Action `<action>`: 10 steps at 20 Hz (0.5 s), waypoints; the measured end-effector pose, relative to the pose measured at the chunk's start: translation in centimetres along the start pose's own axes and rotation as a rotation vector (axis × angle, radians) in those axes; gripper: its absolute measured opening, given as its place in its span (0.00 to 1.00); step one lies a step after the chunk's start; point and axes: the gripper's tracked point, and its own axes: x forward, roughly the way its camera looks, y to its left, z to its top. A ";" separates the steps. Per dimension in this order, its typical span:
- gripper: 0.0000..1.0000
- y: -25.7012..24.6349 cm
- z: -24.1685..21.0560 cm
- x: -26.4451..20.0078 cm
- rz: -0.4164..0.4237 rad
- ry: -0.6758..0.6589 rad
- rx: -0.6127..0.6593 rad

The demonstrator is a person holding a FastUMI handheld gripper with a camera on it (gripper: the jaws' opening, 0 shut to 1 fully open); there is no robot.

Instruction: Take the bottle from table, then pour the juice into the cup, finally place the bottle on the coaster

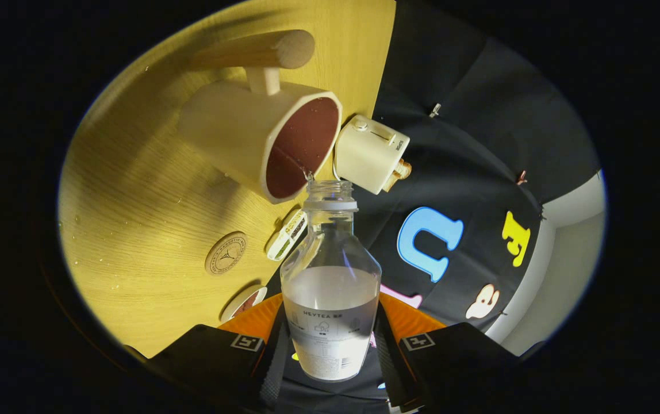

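Observation:
My gripper (330, 351) is shut on a clear bottle (330, 287), its fingers pressing the labelled lower body from both sides. Pale juice fills the bottle's lower half. The whole view is rolled, so the bottle is tipped over the table. Its open mouth (330, 188) sits right at the rim of a cream cup (238, 138) with a brown inside and a wooden handle, and a small drip hangs between mouth and rim. A round wooden coaster (225, 253) lies on the table beside the bottle, nearer the fingers than the cup.
The yellow wooden table (134, 190) ends at an edge just past the cup. A cream box-shaped device (370, 154) stands by that edge next to the cup. A small white item (287, 234) and a round disc (244, 303) lie near the coaster.

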 end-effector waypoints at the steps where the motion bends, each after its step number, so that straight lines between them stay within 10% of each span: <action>1: 0.72 -0.2 0.1 0.0 -0.004 -0.008 -0.017; 10: 0.72 -1.2 0.7 -0.6 -0.029 -0.053 -0.120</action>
